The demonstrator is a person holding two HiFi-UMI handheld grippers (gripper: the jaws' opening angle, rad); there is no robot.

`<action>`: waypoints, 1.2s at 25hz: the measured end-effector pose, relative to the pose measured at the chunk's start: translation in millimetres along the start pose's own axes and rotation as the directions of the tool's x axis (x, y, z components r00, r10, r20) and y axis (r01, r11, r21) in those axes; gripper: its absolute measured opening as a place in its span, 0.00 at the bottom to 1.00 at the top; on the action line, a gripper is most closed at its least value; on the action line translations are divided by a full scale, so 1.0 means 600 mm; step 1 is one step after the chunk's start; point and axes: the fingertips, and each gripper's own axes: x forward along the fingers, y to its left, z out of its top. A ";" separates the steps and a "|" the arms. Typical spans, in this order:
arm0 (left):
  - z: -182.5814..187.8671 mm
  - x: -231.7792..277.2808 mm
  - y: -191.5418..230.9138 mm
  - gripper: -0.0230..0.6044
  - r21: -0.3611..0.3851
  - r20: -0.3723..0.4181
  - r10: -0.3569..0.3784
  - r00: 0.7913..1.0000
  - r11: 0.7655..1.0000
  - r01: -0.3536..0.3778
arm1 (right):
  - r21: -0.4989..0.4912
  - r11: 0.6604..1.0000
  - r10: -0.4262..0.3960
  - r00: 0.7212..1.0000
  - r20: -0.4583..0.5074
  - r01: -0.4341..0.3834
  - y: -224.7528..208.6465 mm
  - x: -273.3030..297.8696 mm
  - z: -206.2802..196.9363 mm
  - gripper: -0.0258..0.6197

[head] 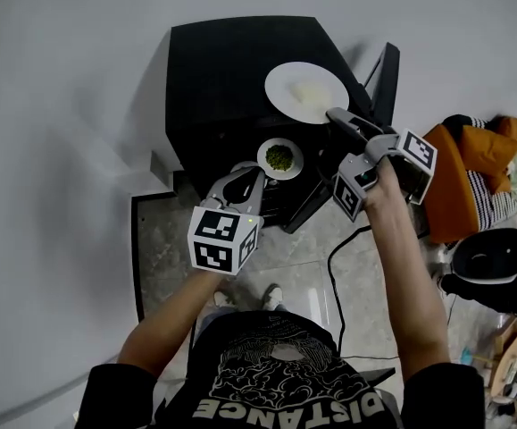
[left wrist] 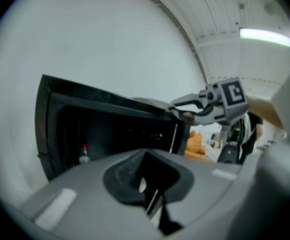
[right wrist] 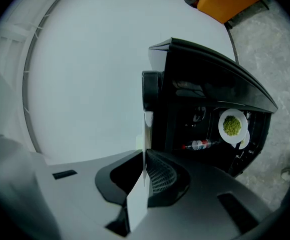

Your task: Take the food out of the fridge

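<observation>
The round white plate point(head: 304, 90) of pale food lies flat, face up, on the matte black fridge point(head: 213, 70), at the top's front right. The right hand-held gripper point(head: 334, 114), level on an outstretched forearm, clamps its near rim. The left hand-held gripper point(head: 240, 170), jaws together, hangs just beside the small dish point(head: 280, 158) of green food.

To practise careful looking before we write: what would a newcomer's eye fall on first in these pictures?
A large round white plate of pale food lies over the top of the black fridge, its rim clamped by the right hand-held gripper. Below it, the left hand-held gripper holds a small white plate of green food before the open fridge.
</observation>
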 end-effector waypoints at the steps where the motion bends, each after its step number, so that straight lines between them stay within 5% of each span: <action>1: 0.004 0.006 0.013 0.04 0.000 -0.002 0.002 1.000 1.000 -0.002 | 0.003 1.000 -0.001 1.000 0.003 0.001 0.000 0.018 0.004 0.06; 17: 0.027 0.048 0.066 0.04 0.004 -0.016 -0.017 1.000 1.000 0.017 | -0.062 0.993 0.099 0.995 0.013 -0.098 0.011 0.094 0.025 0.07; 20: 0.028 0.047 0.060 0.04 0.000 -0.012 -0.021 1.000 1.000 0.021 | -0.076 0.989 0.125 0.992 0.008 -0.124 0.012 0.085 0.019 0.13; 27: 0.027 0.046 0.047 0.04 0.000 -0.005 -0.026 1.000 1.000 0.026 | -0.231 0.956 0.200 0.977 0.069 -0.179 0.015 0.021 0.006 0.14; 30: 0.027 0.045 0.036 0.04 0.001 0.002 -0.023 1.000 1.000 0.023 | -0.394 0.902 0.222 0.973 0.068 -0.179 0.015 -0.014 -0.021 0.14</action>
